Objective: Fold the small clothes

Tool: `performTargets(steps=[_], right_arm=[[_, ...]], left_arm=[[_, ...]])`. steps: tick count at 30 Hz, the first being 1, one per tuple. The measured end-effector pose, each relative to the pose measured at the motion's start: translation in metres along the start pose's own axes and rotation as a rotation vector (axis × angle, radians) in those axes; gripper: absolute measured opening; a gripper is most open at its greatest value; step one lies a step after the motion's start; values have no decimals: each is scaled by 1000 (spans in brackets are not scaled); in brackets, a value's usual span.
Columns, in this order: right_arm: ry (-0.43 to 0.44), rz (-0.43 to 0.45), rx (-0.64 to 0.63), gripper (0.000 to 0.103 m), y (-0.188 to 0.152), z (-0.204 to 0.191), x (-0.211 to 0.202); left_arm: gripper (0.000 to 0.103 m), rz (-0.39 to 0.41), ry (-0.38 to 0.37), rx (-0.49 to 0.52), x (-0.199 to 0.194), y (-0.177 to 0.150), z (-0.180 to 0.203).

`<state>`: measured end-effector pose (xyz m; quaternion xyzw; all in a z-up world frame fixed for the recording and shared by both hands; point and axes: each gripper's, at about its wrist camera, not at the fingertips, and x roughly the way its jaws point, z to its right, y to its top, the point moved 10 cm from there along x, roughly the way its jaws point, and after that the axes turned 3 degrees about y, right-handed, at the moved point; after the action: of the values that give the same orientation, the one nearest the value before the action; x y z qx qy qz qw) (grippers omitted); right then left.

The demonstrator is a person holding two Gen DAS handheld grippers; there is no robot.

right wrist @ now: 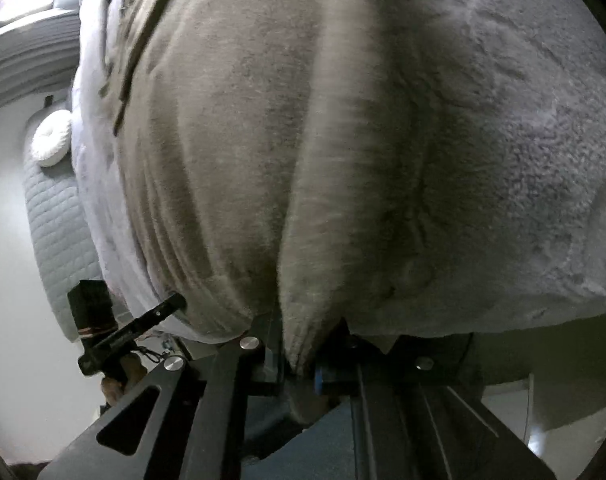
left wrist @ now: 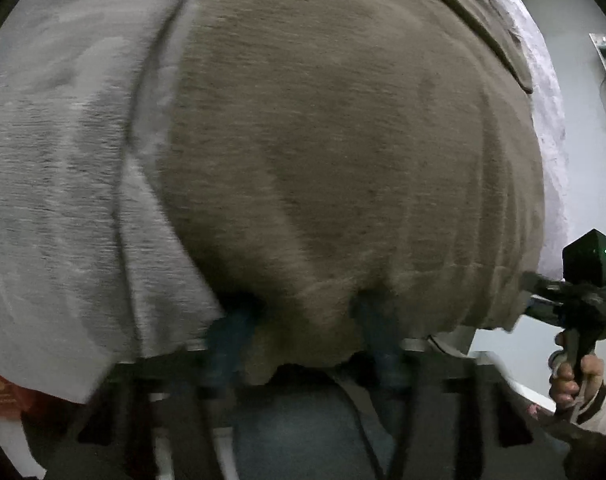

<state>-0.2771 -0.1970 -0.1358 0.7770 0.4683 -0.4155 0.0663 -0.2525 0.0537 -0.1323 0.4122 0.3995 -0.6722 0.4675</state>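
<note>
Garment: a taupe fleece garment [left wrist: 323, 152] lies spread on a pale grey fluffy blanket [left wrist: 55, 200], its near hem at the bed's edge, right at both grippers.
Left gripper [left wrist: 307, 320]: points steeply down at the hem; its blue-padded fingers [left wrist: 227, 336] stand a little apart with a fold of the hem between them, and the fabric puckers around each tip. The view is blurred, so whether the pads truly press the cloth I cannot tell.
Right gripper [right wrist: 303, 364]: jaws drawn nearly together, pinching a raised ridge of the garment's edge; the cloth hangs down between the pads.
Spacing: the two grippers sit along the same hem, each visible at the side of the other's view.
Person: a hand [left wrist: 571, 380] grips the right tool's handle.
</note>
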Motion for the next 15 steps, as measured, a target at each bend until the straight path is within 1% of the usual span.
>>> performTargets(steps=[1, 2, 3, 8, 12, 15], right_arm=[[11, 4, -20, 10, -2, -3, -4], [38, 7, -36, 10, -3, -11, -8], [57, 11, -45, 10, -2, -16, -10], [184, 56, -66, 10, 5, -48, -33], [284, 140, -56, 10, 24, -79, -54], [335, 195, -48, 10, 44, -104, -63]], left_arm=[[12, -5, -29, -3, -3, -1, -2], [7, -14, -78, -9, -7, 0, -3], [7, -17, -108, -14, -11, -1, -2], [7, 19, -180, 23, -45, 3, 0], [7, 57, -241, 33, -74, 21, 6], [7, 91, -277, 48, -100, 47, 6]])
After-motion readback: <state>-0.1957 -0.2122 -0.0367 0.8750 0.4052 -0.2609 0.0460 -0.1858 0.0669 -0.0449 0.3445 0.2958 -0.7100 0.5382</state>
